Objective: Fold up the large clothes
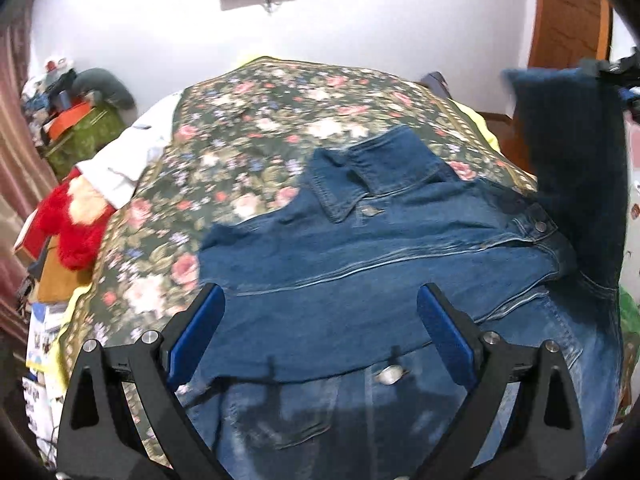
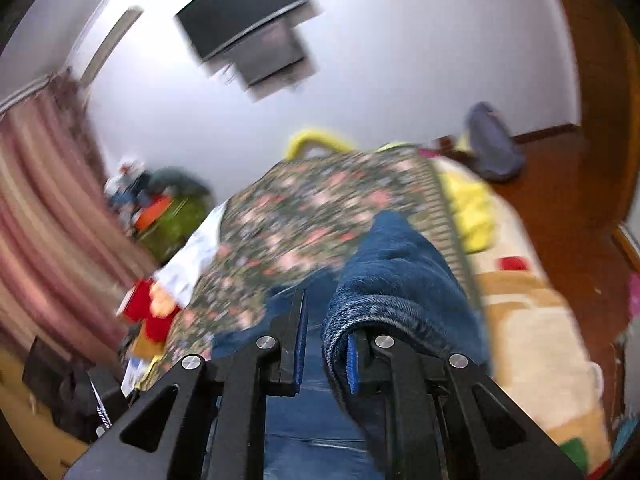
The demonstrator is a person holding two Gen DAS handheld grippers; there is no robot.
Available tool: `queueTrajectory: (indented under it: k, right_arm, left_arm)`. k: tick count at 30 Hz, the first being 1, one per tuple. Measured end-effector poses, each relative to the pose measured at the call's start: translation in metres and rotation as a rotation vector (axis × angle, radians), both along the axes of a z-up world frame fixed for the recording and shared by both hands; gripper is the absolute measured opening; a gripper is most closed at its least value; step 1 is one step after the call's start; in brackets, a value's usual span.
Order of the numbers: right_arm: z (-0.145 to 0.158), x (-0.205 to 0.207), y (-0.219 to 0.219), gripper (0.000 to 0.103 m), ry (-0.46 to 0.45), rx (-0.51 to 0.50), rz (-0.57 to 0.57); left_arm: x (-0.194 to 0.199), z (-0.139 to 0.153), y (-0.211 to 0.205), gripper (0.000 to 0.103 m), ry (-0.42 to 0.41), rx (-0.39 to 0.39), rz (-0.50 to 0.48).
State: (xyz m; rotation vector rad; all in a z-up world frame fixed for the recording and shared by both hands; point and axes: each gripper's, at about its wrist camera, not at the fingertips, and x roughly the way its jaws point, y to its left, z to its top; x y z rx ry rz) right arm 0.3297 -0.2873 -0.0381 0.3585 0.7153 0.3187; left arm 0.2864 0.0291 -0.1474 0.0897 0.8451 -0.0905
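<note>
A blue denim jacket (image 1: pixel 380 248) lies on the floral bedspread (image 1: pixel 256 128), collar toward the far side, one part folded over the body. My left gripper (image 1: pixel 320 300) is open and empty, just above the jacket's near part. A jacket sleeve (image 1: pixel 572 168) hangs raised at the right edge, held up by my right gripper (image 1: pixel 616 72). In the right wrist view my right gripper (image 2: pixel 326 340) has its jaws slightly apart, and the sleeve (image 2: pixel 400 280) is draped over the right finger, not pinched between the pads. The view is blurred.
A red plush toy (image 1: pixel 76 224) and white cloth (image 1: pixel 128 152) lie at the bed's left edge. A cluttered green box (image 1: pixel 84 132) stands by the curtain. A TV (image 2: pixel 248 12) hangs on the wall. Yellow bedding (image 2: pixel 468 208) and a wooden floor (image 2: pixel 560 184) are to the right.
</note>
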Motion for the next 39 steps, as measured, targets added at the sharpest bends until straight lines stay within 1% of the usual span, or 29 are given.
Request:
queueTrajectory:
  k: [2,5,7,9,11,13,15,16,18,21,24,26,28,31,35,37,39]
  right_arm:
    - [-0.014,0.009,0.037,0.014,0.037,-0.005,0.07]
    - [-0.051,0.018,0.091,0.014,0.125,-0.031,0.163]
    - [-0.078,0.018,0.114,0.014,0.187,-0.057,0.2]
    - [-0.109,0.018,0.131,0.014,0.273,-0.083,0.233]
    - [-0.139,0.015,0.139,0.014,0.357,-0.109,0.235]
    - [-0.162,0.016,0.138,0.014,0.436,-0.127,0.228]
    - [-0.188,0.015,0.135,0.015,0.554,-0.145,0.244]
    - [-0.196,0.013,0.132,0.015,0.583,-0.152,0.256]
    - [-0.196,0.006,0.126,0.015,0.561,-0.145,0.279]
    - [-0.189,-0.006,0.119,0.015,0.582,-0.166,0.298]
    - [-0.179,-0.019,0.11,0.015,0.591,-0.17,0.338]
    - [-0.167,-0.028,0.104,0.015,0.571,-0.163,0.367]
    - [-0.153,-0.037,0.093,0.015,0.532,-0.158,0.37]
    - [-0.127,-0.042,0.071,0.015,0.435,-0.181,0.321]
    - [-0.102,-0.039,0.026,0.015,0.324,-0.246,0.2]
    - [-0.101,-0.035,0.005,0.015,0.307,-0.28,0.142]
    - [-0.106,-0.029,-0.011,0.015,0.32,-0.334,0.106]
  left_arm:
    - [-0.007,-0.001,0.016,0.098,0.0,-0.004,0.028]
    - [-0.016,-0.005,0.036,0.098,0.005,-0.006,0.069]
    - [-0.022,-0.008,0.048,0.098,0.011,0.0,0.094]
    - [-0.027,-0.012,0.057,0.098,0.018,0.004,0.111]
    - [-0.031,-0.015,0.061,0.098,0.026,0.002,0.121]
    - [-0.034,-0.019,0.064,0.098,0.036,-0.009,0.126]
    - [-0.034,-0.024,0.062,0.098,0.047,-0.016,0.125]
    - [-0.034,-0.025,0.061,0.098,0.051,-0.015,0.124]
    - [-0.034,-0.026,0.056,0.098,0.054,-0.012,0.117]
    - [-0.034,-0.023,0.046,0.098,0.051,-0.017,0.095]
    - [-0.032,-0.014,0.033,0.098,0.037,-0.026,0.055]
    - [-0.029,-0.007,0.021,0.098,0.025,-0.021,0.027]
    - [-0.023,0.002,0.007,0.098,0.009,-0.01,-0.007]
    - [-0.011,0.013,-0.019,0.098,-0.003,-0.004,-0.07]
    - [0.01,0.019,-0.062,0.098,0.012,0.0,-0.167]
    - [0.023,0.017,-0.088,0.098,0.029,0.008,-0.223]
    - [0.035,0.011,-0.113,0.098,0.053,0.016,-0.275]
